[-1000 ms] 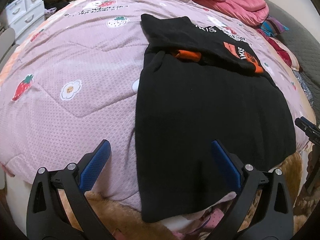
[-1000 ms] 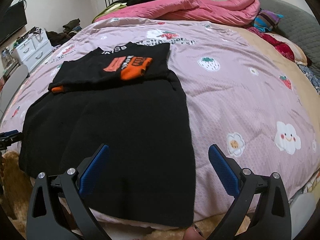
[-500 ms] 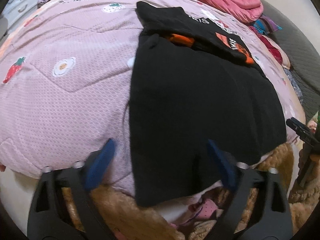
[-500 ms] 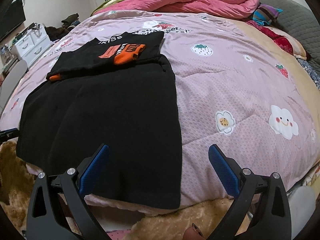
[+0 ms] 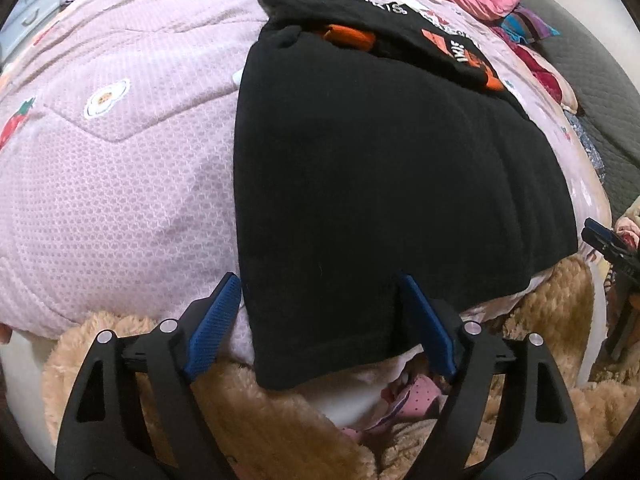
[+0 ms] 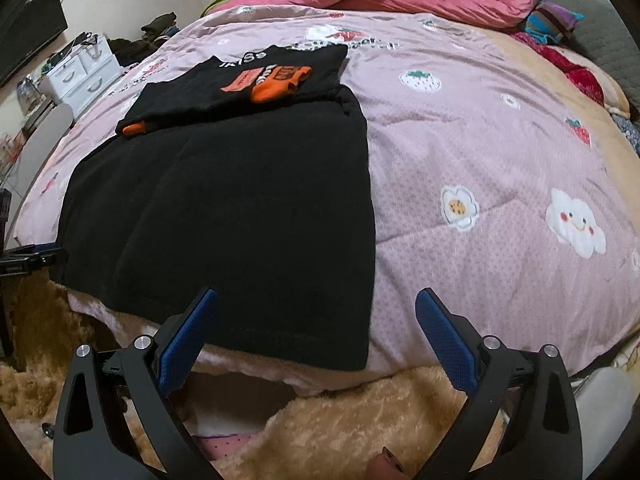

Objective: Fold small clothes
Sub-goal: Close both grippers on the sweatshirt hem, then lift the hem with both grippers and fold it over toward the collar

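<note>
Already one printed top [image 6: 248, 80] lies folded beyond the black garment [image 6: 224, 216], itself unfolded; left gripper [image 5: 320, 320], right gripper [image 6: 316, 328] released, empty

Both tools lower, nearer black garment [image 5: 380, 184] hem; jaws narrowing.

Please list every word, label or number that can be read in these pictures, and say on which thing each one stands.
"IKIS": white letters, seen upside down, on the folded black shirt; the last characters are unclear.
Orange patches on the same shirt: printed, too blurred to read.
Dark lettering on the pink quilt: too blurred to read.
</note>
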Motion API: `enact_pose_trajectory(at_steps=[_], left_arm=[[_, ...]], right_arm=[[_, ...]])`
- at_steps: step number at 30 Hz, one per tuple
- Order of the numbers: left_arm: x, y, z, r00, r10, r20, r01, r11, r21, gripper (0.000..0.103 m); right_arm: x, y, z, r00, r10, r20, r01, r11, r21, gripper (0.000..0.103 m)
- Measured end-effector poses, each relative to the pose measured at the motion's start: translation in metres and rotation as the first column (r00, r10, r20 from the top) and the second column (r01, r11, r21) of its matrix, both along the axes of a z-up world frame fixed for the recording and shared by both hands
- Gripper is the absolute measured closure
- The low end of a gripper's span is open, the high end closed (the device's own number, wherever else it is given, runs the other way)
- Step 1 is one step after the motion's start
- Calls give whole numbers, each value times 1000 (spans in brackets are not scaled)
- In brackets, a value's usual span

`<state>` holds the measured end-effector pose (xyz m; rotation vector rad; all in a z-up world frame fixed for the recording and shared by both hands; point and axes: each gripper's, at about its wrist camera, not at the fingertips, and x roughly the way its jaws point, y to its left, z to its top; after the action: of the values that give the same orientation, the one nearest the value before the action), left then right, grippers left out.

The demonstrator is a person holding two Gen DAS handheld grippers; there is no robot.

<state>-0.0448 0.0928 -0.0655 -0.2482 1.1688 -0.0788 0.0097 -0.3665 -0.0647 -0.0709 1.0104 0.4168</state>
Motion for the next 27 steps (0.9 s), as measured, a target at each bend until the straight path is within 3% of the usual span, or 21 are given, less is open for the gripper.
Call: enact_pose_trajectory(at_steps=[2,5,8,9,10,14,17,20,22,23,25,27], left_arm=[[-1,-1,0,1000,-3,1,3,1000,6,28],[-1,-1,0,1000,1,2,-1,1000,10,27],[0,0,-1,1000,5,3,-5,1000,8,26],[0,0,-1,1000,5,2,-5,1000,11,26],[0,-1,-1,1000,4,2,-4,1000,14,26],[1,-3,-3,1000,1,-2,-1,1000,31,26],[4,-5,-4,1000,0,-6,0,999,41,26],[4,-6,-4,1000,10,1,-10,997,73,46],[2,-1,-3,1000,26,10,-26,998,63,66],[1,2,-2,999,39,15,-40,998,44,71],[0,6,3,998,52,33,-53,998,29,94],[-2,9,11,997,54,63,-54,999,-7,100]], right_arm=[[2,-3,-5,1000,-1,-28,1,1000,3,28],[5,-7,-19,998,-12,-66,12,1000,-2,41],[6,-8,-26,998,-10,-68,10,1000,0,65],[4,-8,-21,998,-4,-57,5,1000,23,87],[3,-10,-15,999,-6,-47,8,999,43,96],[-2,-17,35,997,11,79,-29,972,234,96],[0,-19,67,986,3,167,-55,950,308,96],[5,-18,88,973,-1,232,-77,942,328,96],[10,-16,92,970,-5,242,-78,939,334,96],[11,-16,93,970,-5,243,-80,938,338,96],[14,-13,92,970,-6,245,-79,939,335,96],[17,-14,90,970,-14,243,-72,937,341,96]])
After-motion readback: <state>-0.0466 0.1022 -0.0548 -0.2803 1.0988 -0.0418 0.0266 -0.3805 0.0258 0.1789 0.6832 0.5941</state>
